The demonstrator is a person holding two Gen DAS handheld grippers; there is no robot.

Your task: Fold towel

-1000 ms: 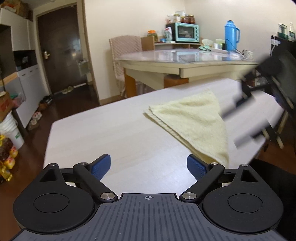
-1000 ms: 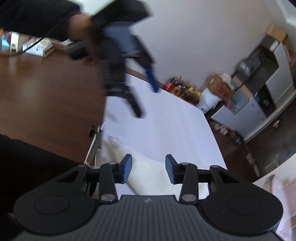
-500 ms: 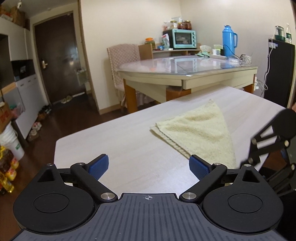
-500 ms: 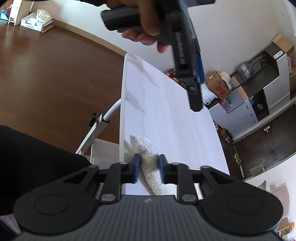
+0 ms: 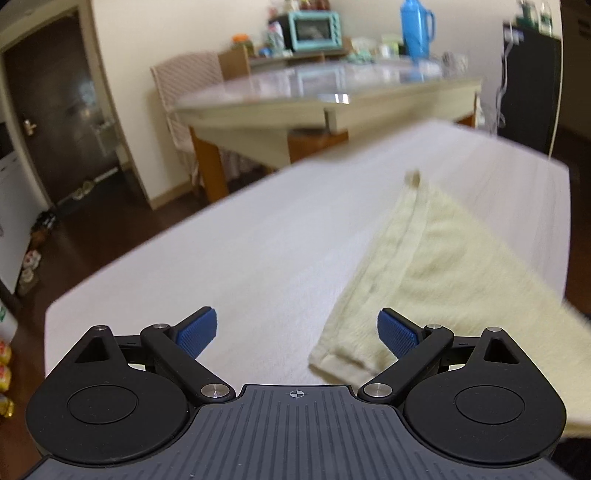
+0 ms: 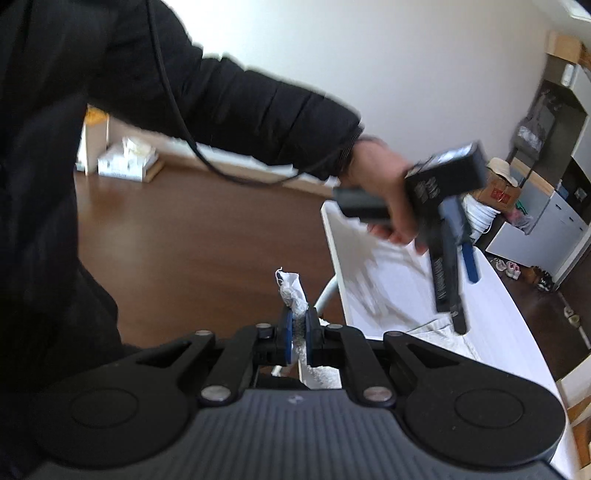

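A pale yellow towel (image 5: 450, 273) lies on the white table (image 5: 258, 251), its near corner just ahead of my left gripper (image 5: 295, 330). That gripper is open, its blue pads wide apart above the table, and the towel's corner lies low between them, untouched. My right gripper (image 6: 298, 326) is shut on another corner of the towel (image 6: 293, 291), which pokes up white between its blue pads, lifted off the table edge. In the right wrist view a hand holds the left gripper (image 6: 458, 291) over the table (image 6: 491, 314); more towel (image 6: 443, 332) lies below it.
A dining table (image 5: 332, 107) with a blue flask (image 5: 415, 27) and a teal oven (image 5: 314, 24) stands behind. A chair (image 5: 188, 88) is at its left. A black sleeve (image 6: 221, 110) and a cable cross the right wrist view over brown floor.
My right gripper closed on the towel's corner and lifted it off the table edge. My left gripper moved toward the towel's near corner, still open.
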